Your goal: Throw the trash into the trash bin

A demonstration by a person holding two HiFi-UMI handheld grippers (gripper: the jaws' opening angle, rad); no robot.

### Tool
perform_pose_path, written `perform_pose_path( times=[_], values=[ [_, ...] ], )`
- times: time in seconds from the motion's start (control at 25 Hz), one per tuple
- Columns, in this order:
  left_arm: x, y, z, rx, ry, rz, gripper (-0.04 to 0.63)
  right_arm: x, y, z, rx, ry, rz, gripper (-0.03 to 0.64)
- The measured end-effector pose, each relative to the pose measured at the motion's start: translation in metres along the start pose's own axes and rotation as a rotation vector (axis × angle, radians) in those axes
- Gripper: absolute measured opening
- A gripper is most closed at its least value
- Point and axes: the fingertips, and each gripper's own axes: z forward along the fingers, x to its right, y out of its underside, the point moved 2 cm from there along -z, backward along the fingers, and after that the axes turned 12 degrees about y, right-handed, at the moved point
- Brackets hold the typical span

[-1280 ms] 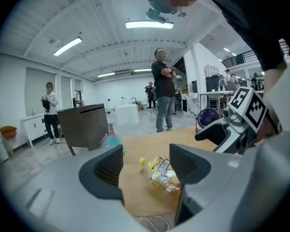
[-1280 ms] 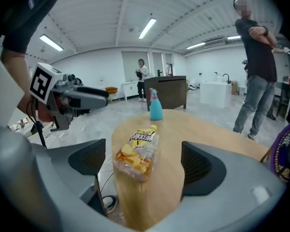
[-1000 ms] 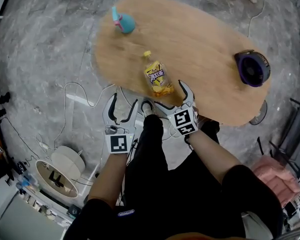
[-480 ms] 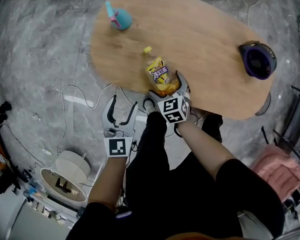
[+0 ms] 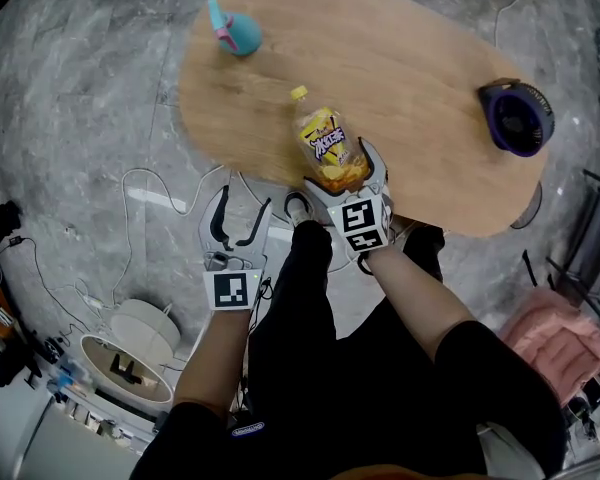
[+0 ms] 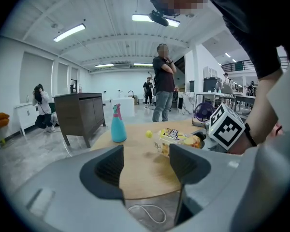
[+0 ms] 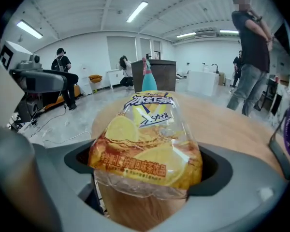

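Partly hiding the bottle [image 5: 325,140], right tongs [image 5: 347,174] clench it; left tongs [image 5: 242,208] gape empty.

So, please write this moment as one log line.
right gripper: shut on bottle | left gripper: open, empty, beside table

- Bottle [image 5: 327,146]: clear plastic with a yellow cap and a yellow-orange lemon-print label. It lies on its side, its base end between the right gripper [image 5: 342,171] fingers [image 7: 222,170]. Both pads touch its sides, and the cap points away beyond the fingertips.
- Trash bin [image 5: 92,346]: round, white and open-topped, on the floor, well apart from the left gripper [image 5: 242,203] fingers, behind them.
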Motion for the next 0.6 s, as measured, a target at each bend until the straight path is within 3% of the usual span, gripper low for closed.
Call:
perform_pose_path(
  times=[0.32, 0.6],
  values=[
    [0.035, -0.028, 0.026, 0.004, 0.032, 0.03, 0.408, 0.033, -0.021, -0.05, 0.085, -0.01, 0.036, 0.592],
    [0.084, -0.067, 0.075, 0.006, 0.104, 0.095, 0.408, 0.115, -0.033, -0.119, 0.176, 0.053, 0.096, 0.592]
  ],
)
